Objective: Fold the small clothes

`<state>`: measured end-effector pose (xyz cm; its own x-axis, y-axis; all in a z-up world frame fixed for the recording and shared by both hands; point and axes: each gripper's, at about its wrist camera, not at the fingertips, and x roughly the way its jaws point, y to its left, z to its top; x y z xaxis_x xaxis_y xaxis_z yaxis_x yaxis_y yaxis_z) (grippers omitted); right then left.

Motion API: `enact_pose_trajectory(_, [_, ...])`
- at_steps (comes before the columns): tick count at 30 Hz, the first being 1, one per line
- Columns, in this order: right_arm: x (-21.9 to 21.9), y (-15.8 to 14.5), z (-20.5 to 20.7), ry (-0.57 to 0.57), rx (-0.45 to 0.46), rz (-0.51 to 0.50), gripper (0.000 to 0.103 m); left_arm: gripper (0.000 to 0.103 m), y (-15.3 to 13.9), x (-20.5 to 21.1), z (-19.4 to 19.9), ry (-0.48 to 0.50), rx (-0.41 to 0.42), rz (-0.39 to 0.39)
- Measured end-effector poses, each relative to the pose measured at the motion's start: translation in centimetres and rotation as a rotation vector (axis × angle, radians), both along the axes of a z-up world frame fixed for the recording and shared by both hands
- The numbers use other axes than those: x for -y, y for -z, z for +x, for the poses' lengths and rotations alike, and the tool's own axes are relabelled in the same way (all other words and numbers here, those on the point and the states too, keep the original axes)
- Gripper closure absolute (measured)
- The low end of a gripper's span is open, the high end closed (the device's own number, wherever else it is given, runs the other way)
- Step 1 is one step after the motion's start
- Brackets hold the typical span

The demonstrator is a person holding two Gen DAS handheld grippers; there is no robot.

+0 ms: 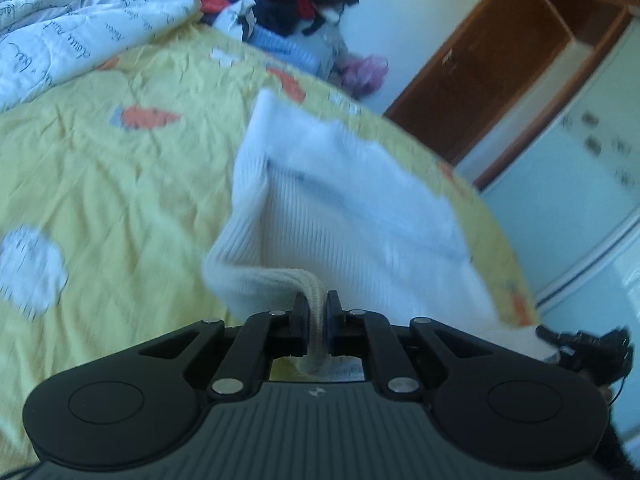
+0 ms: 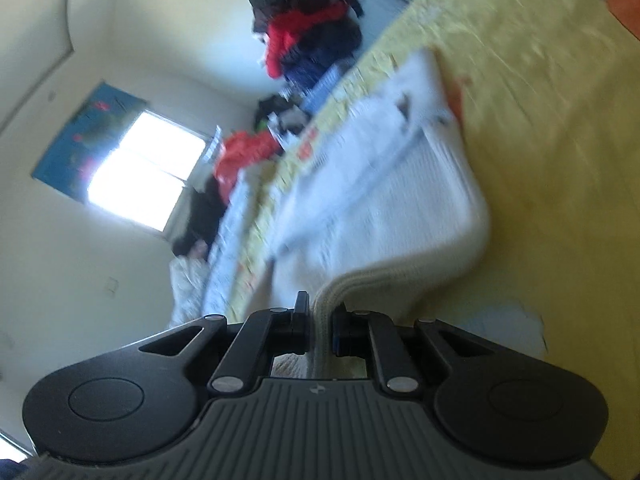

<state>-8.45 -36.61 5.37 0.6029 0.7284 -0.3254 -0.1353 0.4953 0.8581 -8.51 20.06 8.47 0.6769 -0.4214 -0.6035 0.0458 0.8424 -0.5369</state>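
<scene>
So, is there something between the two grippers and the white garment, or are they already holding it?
Nothing visible stands between them. The left gripper and the right gripper are each shut on the ribbed hem of the white garment, above the yellow bedspread.

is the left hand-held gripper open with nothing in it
No, the left hand-held gripper is shut on the ribbed cuff of the white garment, lifted above the yellow bedspread.

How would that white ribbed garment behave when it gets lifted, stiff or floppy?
Probably floppy: the white ribbed garment sags and curves between the left gripper and the right gripper, both pinching its hem. It looks light, since thin pinches carry it. The knit ribbing likely grips rather than slips.
</scene>
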Motion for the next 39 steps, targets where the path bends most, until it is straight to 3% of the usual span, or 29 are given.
enact_pose_trajectory(8, [1.2,-1.3,8.0,0.068,0.069,0.062,0.088,0.096,-1.4,-0.4,8.0,-0.050,0.037,-0.014])
enact_pose_trajectory(17, [0.8,-2.0,19.6,0.084,0.093,0.019,0.088,0.096,-3.0,-0.5,20.0,-0.051,0.089,0.045])
enact_pose_trajectory(21, [0.7,-1.6,25.6,0.097,0.070,-0.021,0.088,0.096,-2.9,0.1,25.4,-0.068,0.100,0.073])
enact_pose_trajectory(26, [0.3,0.6,32.2,0.112,0.005,-0.069,0.088,0.096,-0.6,1.2,32.1,-0.098,0.068,0.123])
enact_pose_trajectory(32, [-0.2,4.7,36.1,0.133,-0.087,-0.081,0.088,0.095,3.1,2.9,37.5,-0.138,0.051,0.220])
enact_pose_trajectory(34, [0.1,5.8,36.5,0.139,-0.126,-0.052,0.085,0.093,4.6,3.3,39.3,-0.136,-0.018,0.248])
enact_pose_trajectory(38, [0.6,6.5,36.1,0.173,-0.160,-0.007,0.075,0.088,5.0,2.8,39.7,-0.153,-0.066,0.190])
enact_pose_trajectory(39, [0.8,6.1,35.7,0.193,-0.150,-0.008,0.066,0.077,4.6,2.4,39.3,-0.155,-0.062,0.148])
